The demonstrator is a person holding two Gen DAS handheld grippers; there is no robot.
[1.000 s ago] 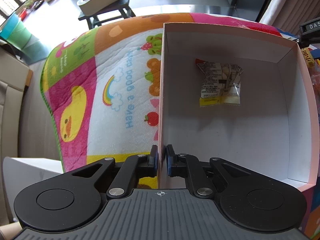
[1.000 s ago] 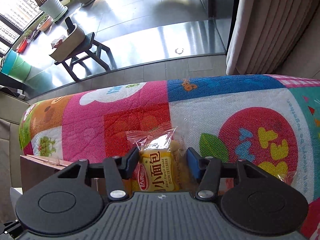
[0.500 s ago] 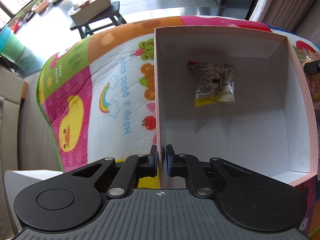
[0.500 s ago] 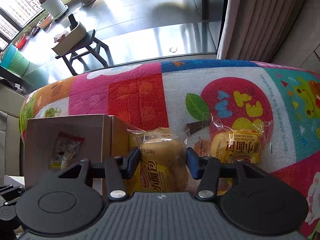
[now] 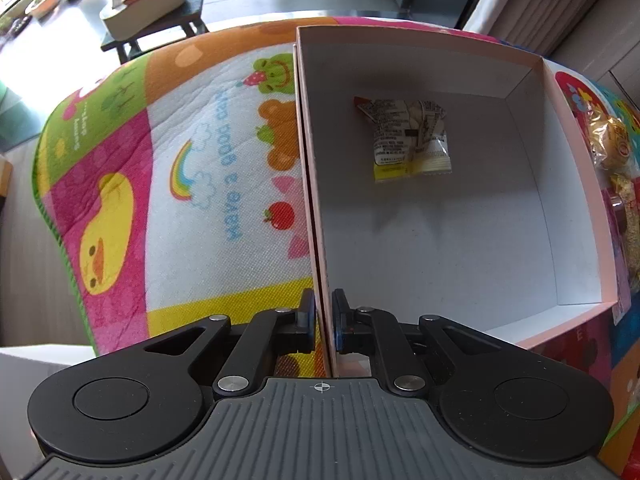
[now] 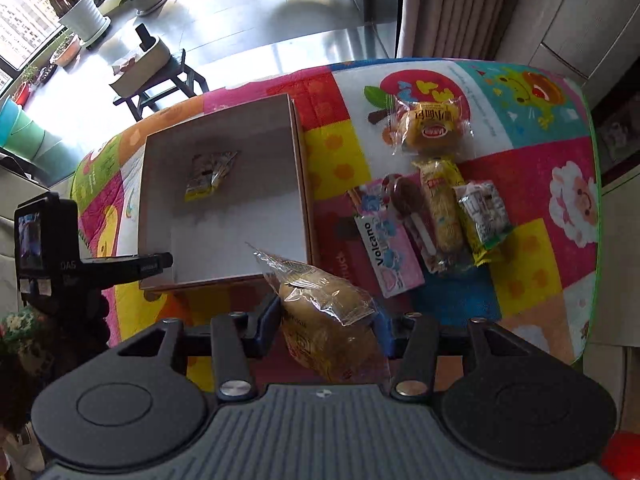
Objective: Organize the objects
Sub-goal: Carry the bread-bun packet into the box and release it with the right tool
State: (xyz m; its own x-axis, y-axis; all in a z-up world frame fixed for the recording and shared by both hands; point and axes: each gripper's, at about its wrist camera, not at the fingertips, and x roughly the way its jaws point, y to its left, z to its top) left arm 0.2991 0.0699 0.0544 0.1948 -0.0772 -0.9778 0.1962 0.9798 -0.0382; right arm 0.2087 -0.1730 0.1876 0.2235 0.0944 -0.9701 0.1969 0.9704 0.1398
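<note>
An open white cardboard box [image 5: 432, 240] [image 6: 160, 196] lies on a colourful play mat. One small snack packet [image 5: 408, 140] [image 6: 210, 174] rests on its floor near the far side. My left gripper [image 5: 322, 316] is shut on the box's left wall, one finger on each side of it; it also appears in the right wrist view [image 6: 154, 266] at the box's near left corner. My right gripper [image 6: 328, 326] is shut on a wrapped bread bun [image 6: 324, 312], lifted above the mat just in front of the box's near right corner.
To the right of the box lie another wrapped bun [image 6: 430, 130], a pink "Volcano" packet [image 6: 390, 252], a long noodle-like pack [image 6: 442, 208], a brown bar [image 6: 412, 216] and a green-yellow packet [image 6: 482, 216]. The mat's edge drops off at right. A stool with a tray [image 6: 160, 76] stands beyond.
My right gripper has risen and pulled back with the bun, so the box and the pile of snacks now show below. The left gripper keeps its hold on the box wall.
</note>
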